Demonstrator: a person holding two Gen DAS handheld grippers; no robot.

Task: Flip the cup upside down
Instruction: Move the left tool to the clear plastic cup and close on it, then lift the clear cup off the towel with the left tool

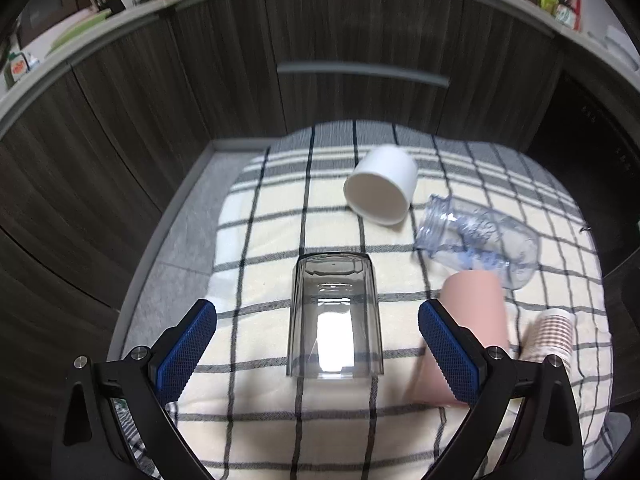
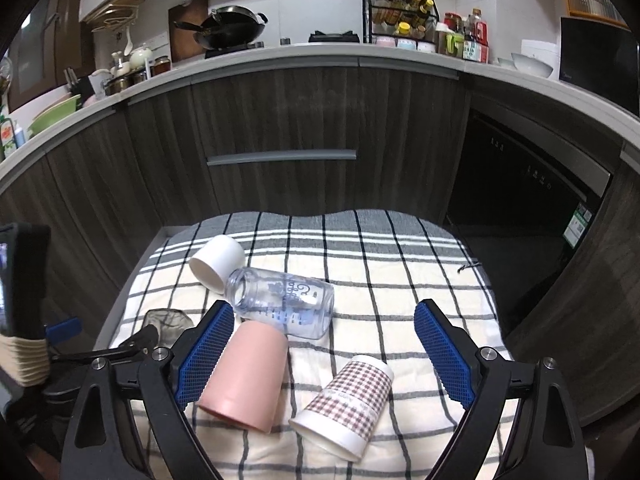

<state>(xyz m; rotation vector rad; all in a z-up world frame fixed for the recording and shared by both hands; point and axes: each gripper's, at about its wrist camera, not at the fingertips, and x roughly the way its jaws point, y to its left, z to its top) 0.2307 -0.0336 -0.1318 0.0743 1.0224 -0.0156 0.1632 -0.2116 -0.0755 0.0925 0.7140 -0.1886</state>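
Observation:
A clear grey glass cup (image 1: pixel 335 316) stands upside down on the checked cloth (image 1: pixel 264 240), between the open fingers of my left gripper (image 1: pixel 318 354), which does not touch it. Part of it shows in the right wrist view (image 2: pixel 166 322). A pink cup (image 2: pixel 244 376) lies on its side, also seen in the left wrist view (image 1: pixel 474 320). A checked paper cup (image 2: pixel 346 402) lies on its side between the open fingers of my right gripper (image 2: pixel 324 356). A white cup (image 1: pixel 380 186) and a clear bottle (image 1: pixel 478 236) lie on their sides farther back.
The cloth (image 2: pixel 400 280) covers a small table in front of dark wood kitchen cabinets (image 2: pixel 280 120). A black dishwasher front (image 2: pixel 528 184) stands at the right. The worktop above (image 2: pixel 280 56) holds a wok, jars and bowls. The left gripper's body (image 2: pixel 24 320) shows at the left edge.

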